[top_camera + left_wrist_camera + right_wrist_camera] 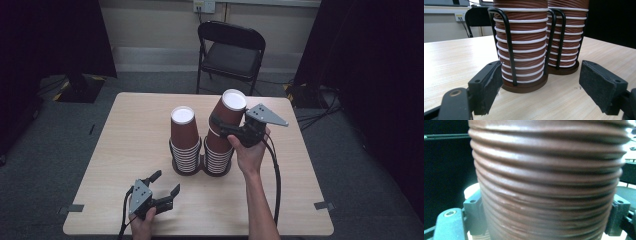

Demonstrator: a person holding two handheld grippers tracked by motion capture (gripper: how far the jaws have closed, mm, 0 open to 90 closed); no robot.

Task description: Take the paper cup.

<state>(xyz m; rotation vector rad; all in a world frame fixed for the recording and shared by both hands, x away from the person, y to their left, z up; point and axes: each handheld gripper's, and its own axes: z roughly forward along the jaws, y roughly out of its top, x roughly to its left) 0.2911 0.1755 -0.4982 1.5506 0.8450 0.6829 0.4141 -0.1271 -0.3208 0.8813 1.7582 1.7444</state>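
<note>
Two stacks of upturned brown ribbed paper cups stand in black wire holders at the table's middle. The left stack [184, 145] is upright. On the right stack [219, 157] the top cup [227, 117] leans to the right, and my right gripper [221, 126] is shut on its side from the right. In the right gripper view that cup [546, 177] sits between both pads [472, 213], touching each. My left gripper [163, 189] rests low near the front edge, open and holding nothing. Its view looks at the two holder bases [524, 86] past its spread pads [490, 82].
A black folding chair [231, 50] stands beyond the far edge of the light wooden table [125, 130]. Black curtains hang at both sides. Bare tabletop lies left of the stacks and along the front edge. Cables trail from both grippers toward the person.
</note>
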